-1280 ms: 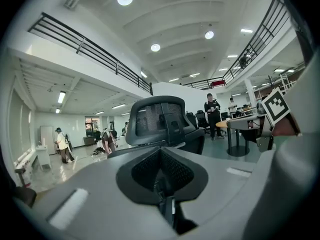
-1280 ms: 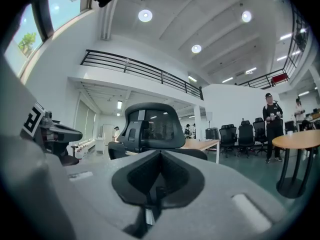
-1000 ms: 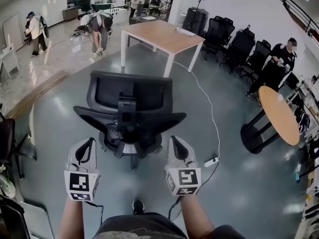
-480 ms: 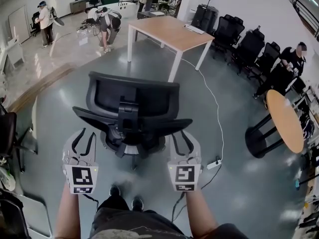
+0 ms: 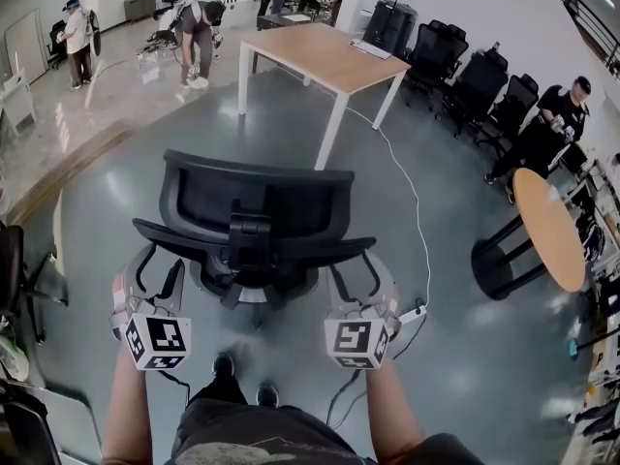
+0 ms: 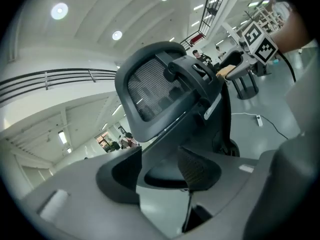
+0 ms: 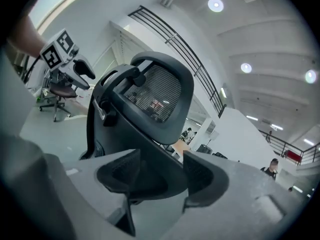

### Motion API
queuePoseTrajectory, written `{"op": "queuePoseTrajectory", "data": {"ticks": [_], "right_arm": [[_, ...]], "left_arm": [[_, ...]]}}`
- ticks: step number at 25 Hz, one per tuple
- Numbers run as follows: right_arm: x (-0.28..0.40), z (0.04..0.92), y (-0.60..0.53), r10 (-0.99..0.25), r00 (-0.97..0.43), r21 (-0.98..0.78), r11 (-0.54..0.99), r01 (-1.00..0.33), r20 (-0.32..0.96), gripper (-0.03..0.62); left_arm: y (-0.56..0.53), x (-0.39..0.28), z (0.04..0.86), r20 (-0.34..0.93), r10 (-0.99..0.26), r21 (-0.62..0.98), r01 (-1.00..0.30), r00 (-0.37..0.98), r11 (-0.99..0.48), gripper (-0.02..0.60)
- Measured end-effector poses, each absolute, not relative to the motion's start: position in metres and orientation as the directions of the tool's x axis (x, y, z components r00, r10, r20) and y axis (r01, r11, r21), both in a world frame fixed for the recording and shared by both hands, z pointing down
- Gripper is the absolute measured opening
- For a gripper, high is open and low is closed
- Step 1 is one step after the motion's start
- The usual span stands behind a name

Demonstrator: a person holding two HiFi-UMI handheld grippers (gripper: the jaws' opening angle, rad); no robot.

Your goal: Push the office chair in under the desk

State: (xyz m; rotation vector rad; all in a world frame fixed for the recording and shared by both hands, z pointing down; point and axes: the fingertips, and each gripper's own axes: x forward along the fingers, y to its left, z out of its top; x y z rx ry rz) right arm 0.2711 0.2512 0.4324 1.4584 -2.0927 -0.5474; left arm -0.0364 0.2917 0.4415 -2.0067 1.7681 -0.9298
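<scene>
Two hand-held grippers, mine: left (image 5: pixel 160 264) and right (image 5: pixel 356 267), jaws apart and just opened wider, each loosely astride an armrest (image 5: pixel 160 232) without clamping it. Office chair (image 5: pixel 254 201) just ahead on the floor (image 5: pixel 455 356), backrest toward me. Tabletop (image 5: pixel 325 54) well beyond, apart from the chair.

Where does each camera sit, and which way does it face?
Head view: on the person's head, facing steeply down at the office chair; forearms, feet, left gripper and right gripper show.
Left gripper view: on the left gripper, along its jaws, which have just been opening, a chair arm between them; right gripper beyond.
Right gripper view: mirrored, jaws likewise just opening, chair arm between; left gripper beyond.
Shared: all three show the chair's back.
</scene>
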Motion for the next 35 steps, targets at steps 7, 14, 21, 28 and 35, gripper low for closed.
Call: {"op": "queuePoseTrajectory", "data": {"ticks": [7, 14, 21, 28, 35], "right_arm": [[0.268, 0.446, 0.234, -0.947, -0.229, 0.771, 0.318, -0.552, 0.227, 0.309], [0.272, 0.458, 0.217, -0.952, -0.178, 0.827, 0.306, -0.472, 0.251, 0.316], [0.27, 0.462, 0.206, -0.955, -0.17, 0.836, 0.297, -0.462, 0.245, 0.314], [0.267, 0.464, 0.199, -0.959, -0.152, 0.86, 0.283, -0.424, 0.241, 0.313], [0.266, 0.467, 0.195, -0.959, -0.158, 0.875, 0.278, -0.396, 0.233, 0.31]], "left_arm": [[0.271, -0.049, 0.451, 0.275, -0.958, -0.802, -0.569, -0.082, -0.181, 0.356], [0.26, -0.06, 0.462, 0.296, -0.944, -0.838, -0.513, -0.147, -0.183, 0.365], [0.244, -0.068, 0.47, 0.309, -0.934, -0.86, -0.472, -0.179, -0.194, 0.364], [0.231, -0.079, 0.477, 0.32, -0.921, -0.887, -0.412, -0.221, -0.209, 0.344], [0.22, -0.08, 0.473, 0.294, -0.926, -0.909, -0.37, -0.238, -0.193, 0.297]]}}
